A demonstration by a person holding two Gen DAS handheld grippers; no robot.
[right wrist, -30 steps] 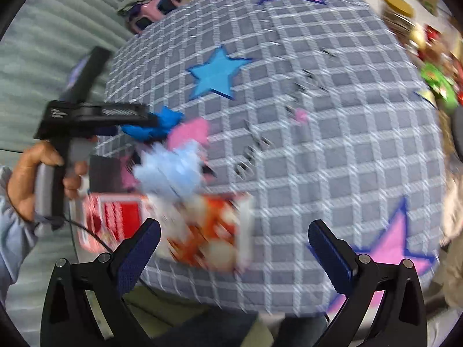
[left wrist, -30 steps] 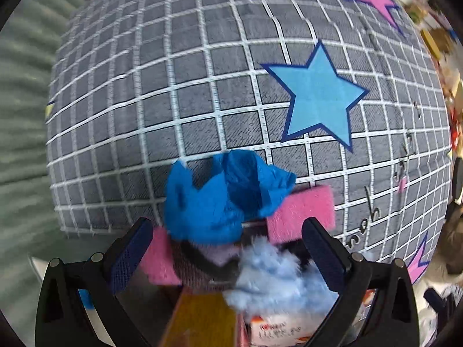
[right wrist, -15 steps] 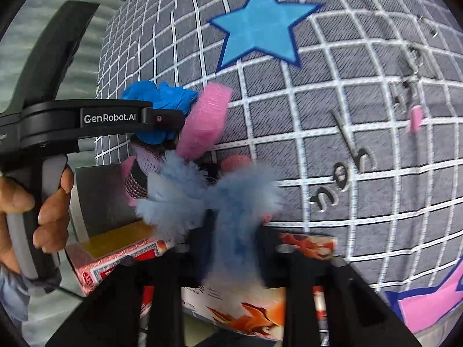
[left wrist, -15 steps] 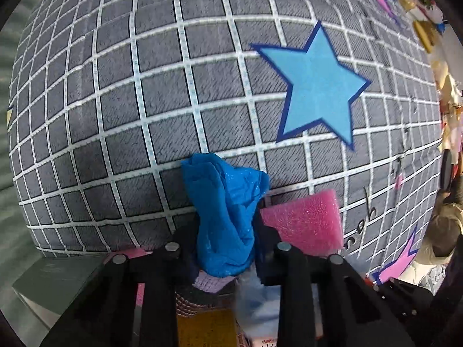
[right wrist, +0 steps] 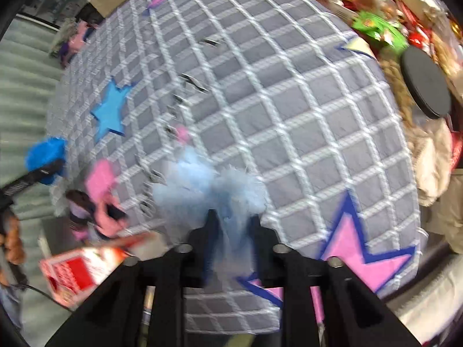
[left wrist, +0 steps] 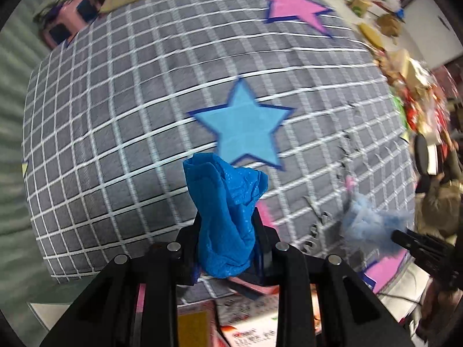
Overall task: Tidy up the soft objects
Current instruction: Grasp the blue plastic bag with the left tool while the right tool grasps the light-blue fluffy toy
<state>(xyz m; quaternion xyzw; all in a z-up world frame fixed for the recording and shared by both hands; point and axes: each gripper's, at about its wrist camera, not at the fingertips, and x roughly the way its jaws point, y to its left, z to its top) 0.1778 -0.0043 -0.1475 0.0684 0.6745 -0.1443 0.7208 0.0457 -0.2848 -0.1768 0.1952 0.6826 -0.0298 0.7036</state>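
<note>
My left gripper (left wrist: 227,225) is shut on a crumpled bright blue cloth (left wrist: 225,211) and holds it above the near edge of the grey checked table cover (left wrist: 130,101). The cloth also shows at the left of the right wrist view (right wrist: 46,156). My right gripper (right wrist: 233,225) is shut on a fluffy light blue piece (right wrist: 208,190), lifted over the cover; it also shows in the left wrist view (left wrist: 373,225). A pink sponge (right wrist: 101,177) and more pink soft pieces (right wrist: 107,217) lie at the cover's near left edge.
A red and white carton (right wrist: 78,269) sits by the pink pieces at the table's edge. Blue (left wrist: 243,127) and pink (left wrist: 292,8) stars are printed on the cover. Packaged goods (right wrist: 379,31) and a black round disc (right wrist: 425,84) crowd the far right side.
Both grippers closed on their soft pieces and lifted them off the pile. The right gripper carried the fluffy piece rightwards, away from the carton; the left one rose with the blue cloth.
</note>
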